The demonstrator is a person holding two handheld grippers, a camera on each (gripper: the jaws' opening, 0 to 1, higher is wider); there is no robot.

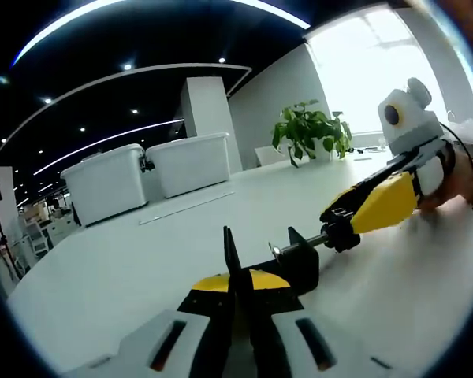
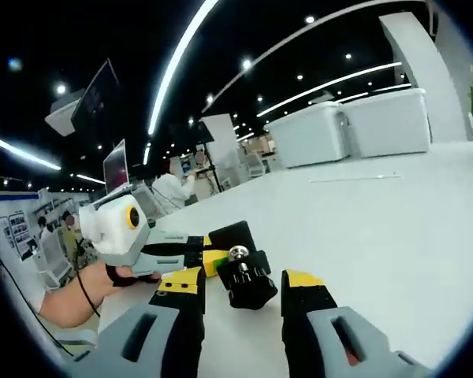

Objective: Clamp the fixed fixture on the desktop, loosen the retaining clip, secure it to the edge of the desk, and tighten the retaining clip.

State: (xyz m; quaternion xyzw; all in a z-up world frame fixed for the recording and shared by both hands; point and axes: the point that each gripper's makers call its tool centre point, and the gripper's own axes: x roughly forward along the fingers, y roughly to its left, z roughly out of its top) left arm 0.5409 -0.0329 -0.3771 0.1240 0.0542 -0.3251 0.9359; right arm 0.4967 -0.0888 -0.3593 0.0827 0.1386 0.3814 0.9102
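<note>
So the black clamp fixture (image 1: 288, 264) is sat on the white desktop (image 1: 126, 268), and it's gripped by the left gripper (image 1: 238, 287), whose yellow-tipped jaws are closed tight on the fixture's upright plate. In the left gripper view the right gripper (image 1: 343, 220) is seen coming in from the right, its jaws pinched around the knob end of the screw (image 1: 299, 246). From the right gripper view the black knob (image 2: 248, 285) is seen sitting between the spread-looking yellow tips, touching is hard to confirm there. Two white storage bins (image 1: 142, 173) and a potted plant (image 1: 309, 130) are parked further back on the desk.
</note>
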